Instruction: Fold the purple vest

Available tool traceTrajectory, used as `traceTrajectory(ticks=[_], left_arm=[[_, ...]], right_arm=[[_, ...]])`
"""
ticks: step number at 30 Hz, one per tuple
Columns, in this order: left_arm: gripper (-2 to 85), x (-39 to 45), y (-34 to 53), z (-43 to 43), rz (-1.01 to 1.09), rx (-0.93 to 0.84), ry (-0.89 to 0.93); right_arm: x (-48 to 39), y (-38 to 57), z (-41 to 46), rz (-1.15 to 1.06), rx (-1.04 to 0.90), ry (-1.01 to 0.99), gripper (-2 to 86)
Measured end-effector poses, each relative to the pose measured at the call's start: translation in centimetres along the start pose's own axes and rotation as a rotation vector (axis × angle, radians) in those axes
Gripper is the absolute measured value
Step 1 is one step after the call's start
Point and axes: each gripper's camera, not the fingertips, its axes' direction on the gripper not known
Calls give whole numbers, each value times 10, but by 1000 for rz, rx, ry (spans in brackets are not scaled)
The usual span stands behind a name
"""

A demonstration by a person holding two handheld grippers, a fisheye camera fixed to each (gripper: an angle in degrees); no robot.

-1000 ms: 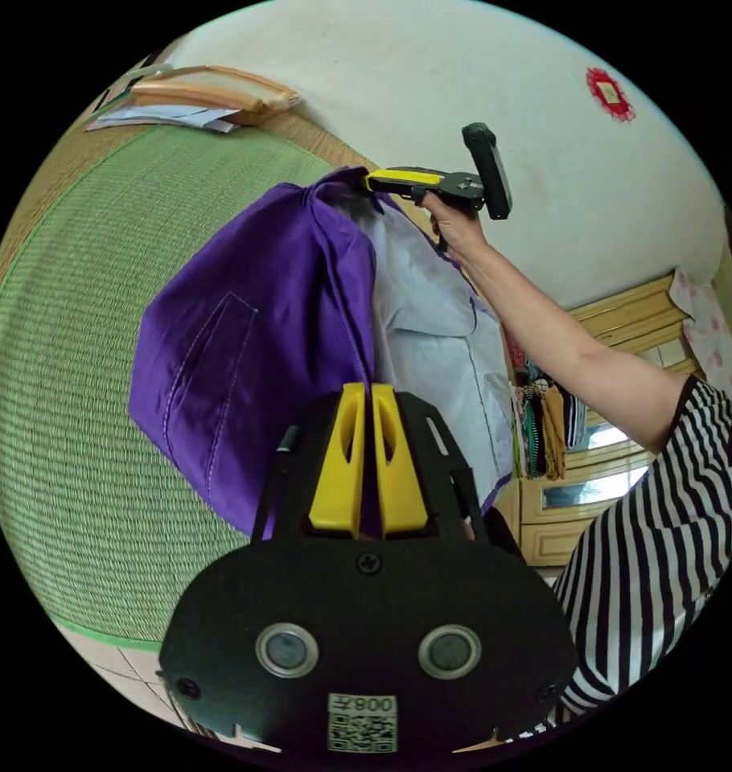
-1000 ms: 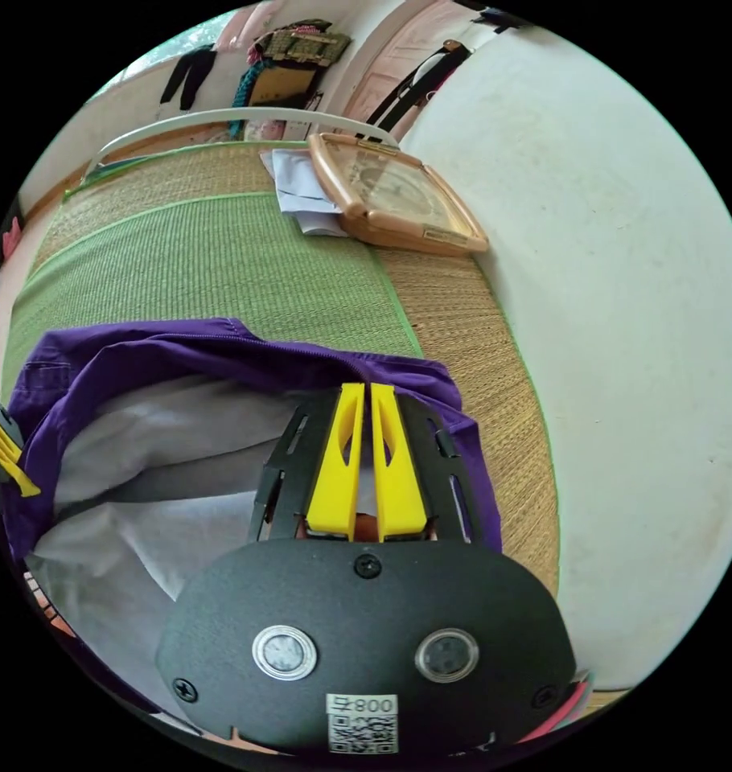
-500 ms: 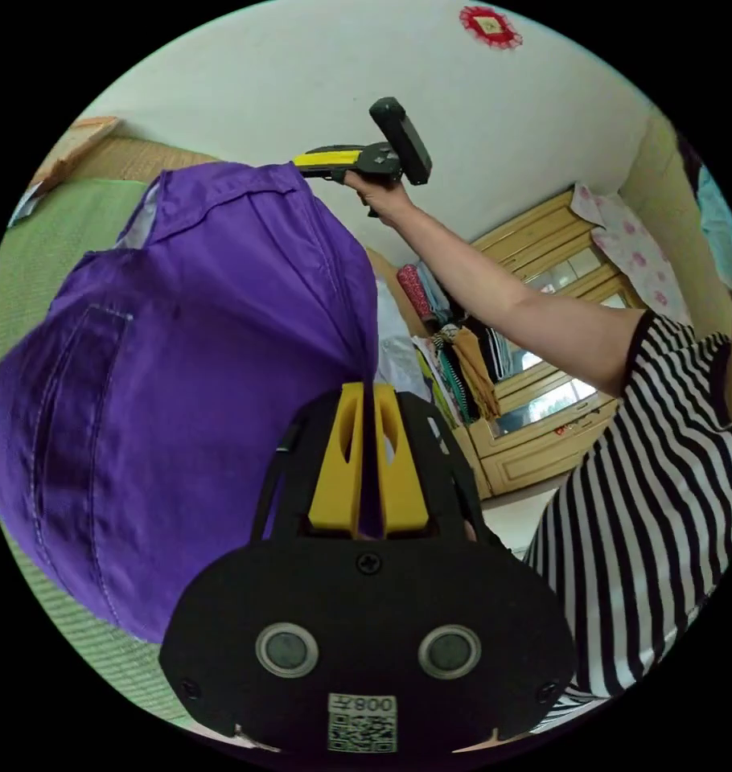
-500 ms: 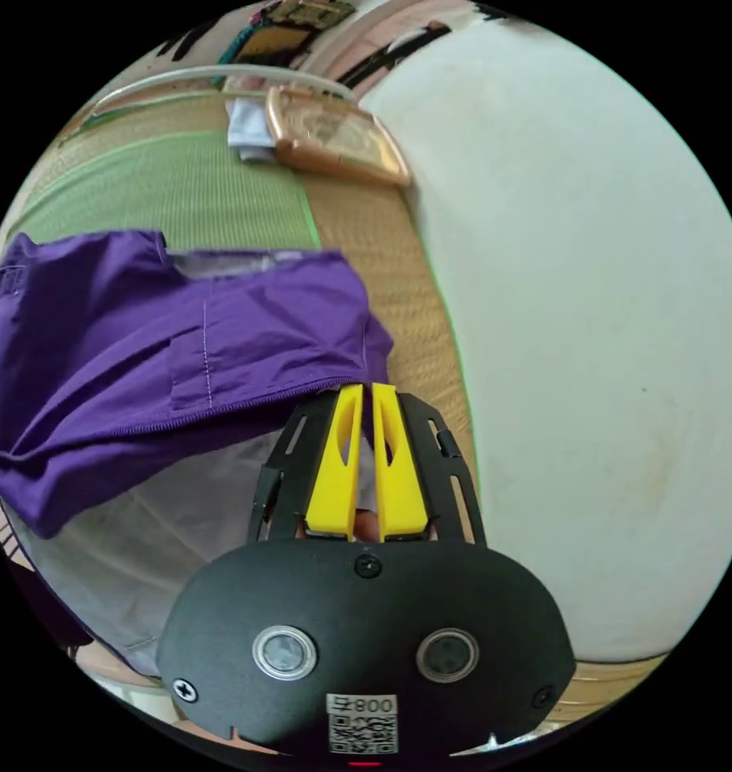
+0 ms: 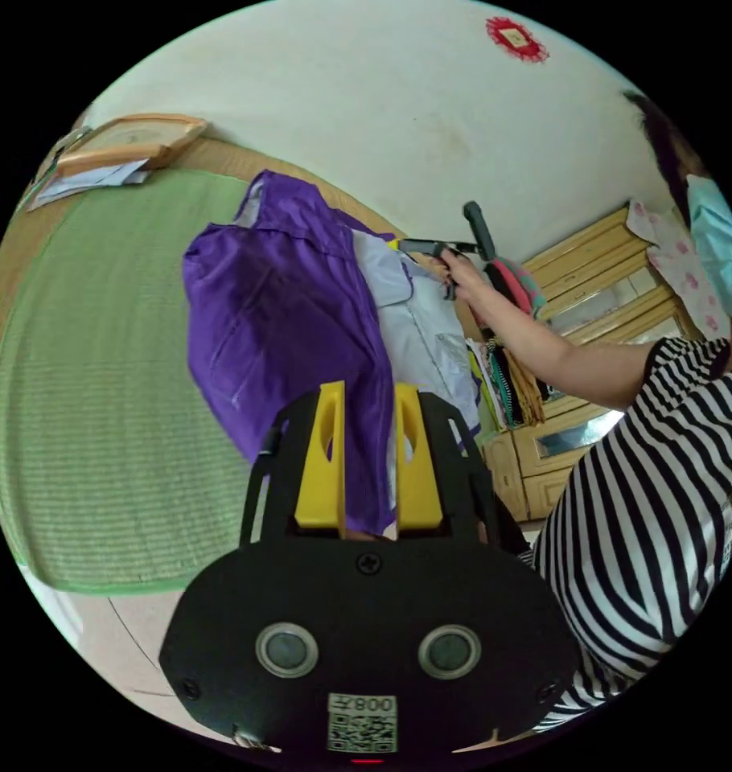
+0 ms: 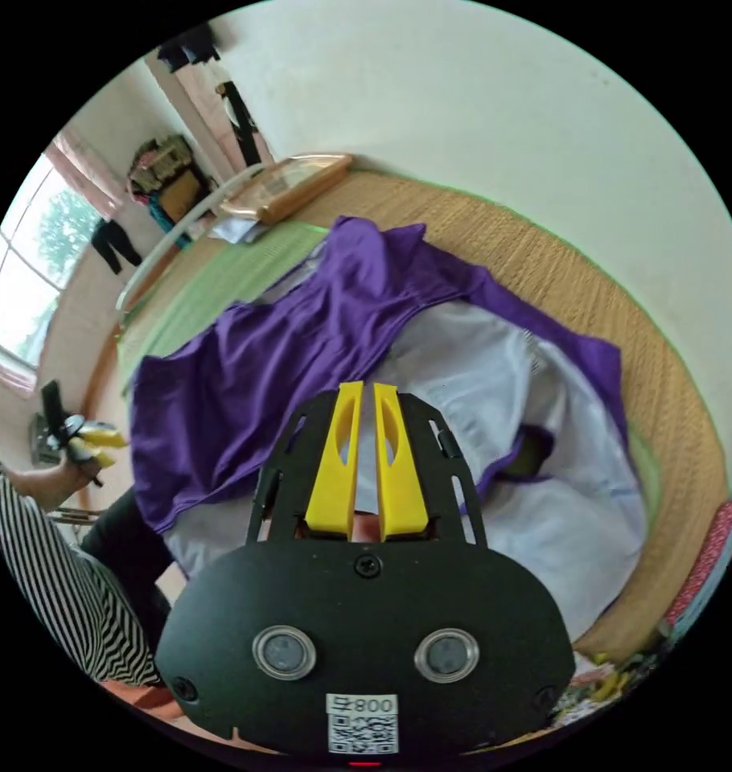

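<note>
The purple vest [image 5: 277,322] with pale lining lies spread on the green woven mat [image 5: 84,386]. My left gripper [image 5: 368,390] stands open, with the vest's purple edge passing between its parted jaws. In the right gripper view the left gripper [image 6: 100,446] is held in a hand, just off the vest's [image 6: 302,338] corner. My right gripper [image 6: 368,388] has its jaws close together on the pale lining. From the left gripper view, the right gripper [image 5: 402,243] is low at the vest's far edge, held in a hand.
A wooden framed picture [image 5: 133,137] and papers lie at the mat's far end by the white wall. A wooden cabinet [image 5: 575,281] and a stack of clothes [image 5: 515,386] stand beyond the vest. The person's striped top [image 5: 647,498] is close on the right.
The vest was held up in the air by both grippers; now it has come down onto the mat. My left jaws have opened. The right gripper has dropped low.
</note>
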Motion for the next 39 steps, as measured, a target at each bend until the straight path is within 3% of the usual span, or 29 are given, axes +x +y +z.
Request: traceTrajectory(ticks=[6,11,16,20,27,31,34,39], left_arm=[[115,-46,36,-44,-148,98,-106],[132,-95,0,-36,-103,100,-8],[125,-129,-38,-10,-78,29,149],[58,-131,-51,0,-53,-4,245],[34,-100,-54,-56,-65,14,269],[38,-85,-46,-76,-112,-38,161],[48,-104,-34,-43,-181,-117,113],[83,-137,-15,-10,-289,-105,154]], right_arm=[[-71,134,69,112,-102,-321,70],[-117,192,148,259,-179,-514,79],[-133,194,202,321,-207,-525,78],[-124,184,233,365,-195,-603,40],[-99,150,188,310,-59,-766,9],[-78,123,158,270,-35,-753,6],[-64,113,196,303,-152,-581,5],[-39,123,255,446,-195,-644,4]])
